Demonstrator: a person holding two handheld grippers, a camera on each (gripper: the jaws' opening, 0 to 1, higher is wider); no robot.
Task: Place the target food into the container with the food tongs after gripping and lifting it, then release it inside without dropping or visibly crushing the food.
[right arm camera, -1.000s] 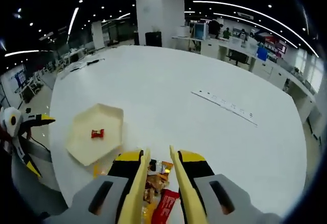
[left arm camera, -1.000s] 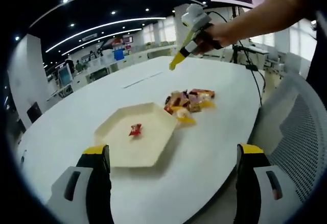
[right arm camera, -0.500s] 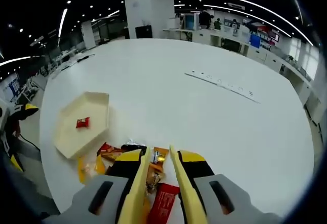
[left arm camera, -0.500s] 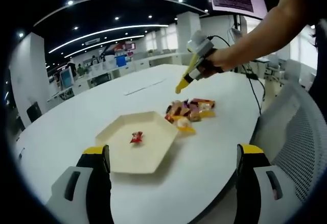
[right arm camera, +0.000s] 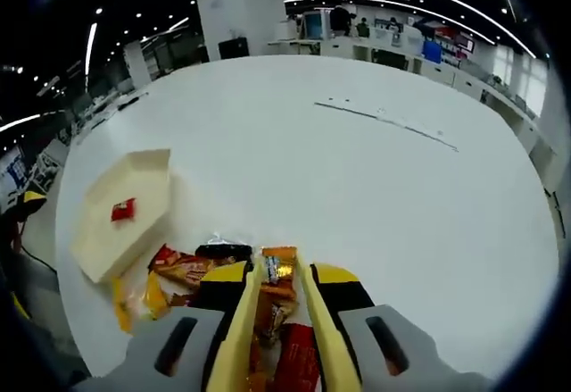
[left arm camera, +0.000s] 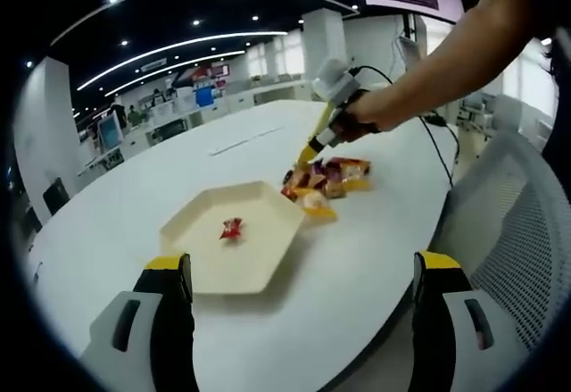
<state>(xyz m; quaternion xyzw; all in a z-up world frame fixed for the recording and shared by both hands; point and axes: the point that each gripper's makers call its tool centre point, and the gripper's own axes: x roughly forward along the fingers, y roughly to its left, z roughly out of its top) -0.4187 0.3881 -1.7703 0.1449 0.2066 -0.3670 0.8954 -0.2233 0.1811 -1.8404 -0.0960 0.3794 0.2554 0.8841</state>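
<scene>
The snack packets (left arm camera: 323, 180) lie in a loose heap on the white worktop (left arm camera: 116, 222), just beside one edge of the cream hexagonal tray (left arm camera: 268, 258); a single red-wrapped sweet (left arm camera: 232, 228) sits inside that tray, near its middle. In the right gripper view the heap (right arm camera: 192, 271) is right at the right gripper (right arm camera: 277, 276) — its yellow tong fingers (right arm camera: 244, 312) stand close together with a narrow gap, and an orange packet (right arm camera: 277, 267) shows in that gap; whether the fingers actually pinch it cannot be told. The tray (right arm camera: 143, 191) lies to the left of the heap there, the red sweet (right arm camera: 122, 210) in it. In the left gripper view a person's hand (left arm camera: 357, 117) holds the right gripper (left arm camera: 314, 148) tip-down over the heap. The left gripper (left arm camera: 303, 271) hangs over the worktop's near edge — its fingers (left arm camera: 171, 271) spread wide, holding nothing. A mesh chair (left arm camera: 513, 213) stands beside the worktop.
</scene>
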